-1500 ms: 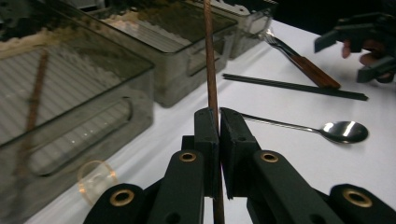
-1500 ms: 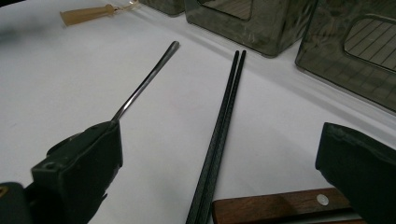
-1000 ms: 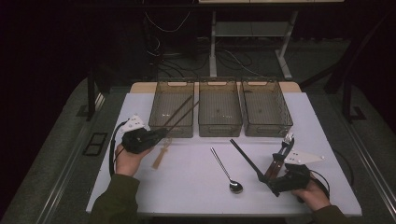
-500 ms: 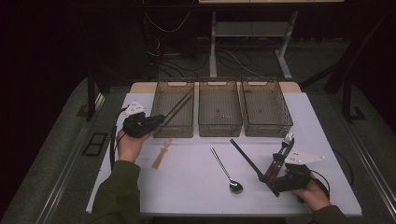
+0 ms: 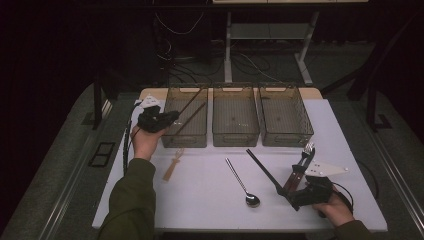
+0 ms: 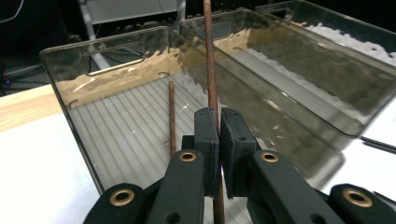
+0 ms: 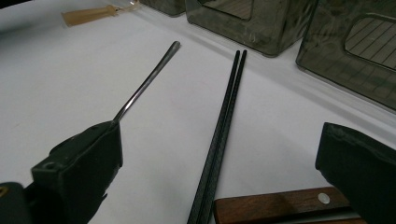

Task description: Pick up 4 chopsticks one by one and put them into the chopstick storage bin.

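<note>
My left gripper is shut on a thin brown chopstick, holding it over the left bin; in the high view this gripper hovers at that bin's left wall. A second brown chopstick lies inside the bin. My right gripper stands open low over the table at the front right. Between its jaws lie a pair of black chopsticks and the wooden handle of a fork. A metal spoon lies just left of them.
Three clear grey bins stand in a row at the back; the middle bin and the right bin look bare. A small wooden fork lies on the white table in front of the left bin.
My left gripper has moved away from the person toward the left bin, carrying the brown chopstick. The right gripper has stayed put.
</note>
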Tool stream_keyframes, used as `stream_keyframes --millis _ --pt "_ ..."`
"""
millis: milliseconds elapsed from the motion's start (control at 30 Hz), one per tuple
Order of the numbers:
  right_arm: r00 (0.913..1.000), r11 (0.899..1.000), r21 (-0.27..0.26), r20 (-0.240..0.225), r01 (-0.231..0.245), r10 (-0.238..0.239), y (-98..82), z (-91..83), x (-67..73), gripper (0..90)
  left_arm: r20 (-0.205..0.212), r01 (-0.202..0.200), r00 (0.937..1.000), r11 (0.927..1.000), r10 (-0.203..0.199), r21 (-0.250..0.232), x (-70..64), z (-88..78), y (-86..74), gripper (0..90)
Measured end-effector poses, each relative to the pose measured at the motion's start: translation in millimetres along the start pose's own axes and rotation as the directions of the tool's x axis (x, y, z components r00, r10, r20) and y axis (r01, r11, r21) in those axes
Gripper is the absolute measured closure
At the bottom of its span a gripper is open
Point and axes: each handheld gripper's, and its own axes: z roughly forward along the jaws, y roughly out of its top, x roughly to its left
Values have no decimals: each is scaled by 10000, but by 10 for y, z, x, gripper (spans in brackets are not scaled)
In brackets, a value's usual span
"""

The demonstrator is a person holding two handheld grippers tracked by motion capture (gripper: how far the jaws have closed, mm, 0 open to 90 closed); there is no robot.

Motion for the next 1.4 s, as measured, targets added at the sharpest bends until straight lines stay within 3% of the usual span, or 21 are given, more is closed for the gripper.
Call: stream_keyframes --millis 367,833,1033,1167,1400 --pt "10000 10000 -30 -49 -40 40 -1 -14 2 9 -439 -24 9990 9975 55 701 78 250 72 848" --pt "10000 9999 -86 -75 -63 62 0 -22 11 9 -869 330 9960 9916 -222 1251 118 372 20 843" --pt "10000 9999 -118 -86 -46 45 1 -24 12 9 -1075 176 9942 9914 -37 1294 99 377 22 751" --pt "10000 9999 -124 -95 0 -1 1 -19 11 9 -887 211 9960 9936 -113 1108 79 371 35 717" --pt "10000 9999 -115 -72 28 -29 2 -21 12 9 -564 -209 9980 9926 278 1200 11 344 59 646"
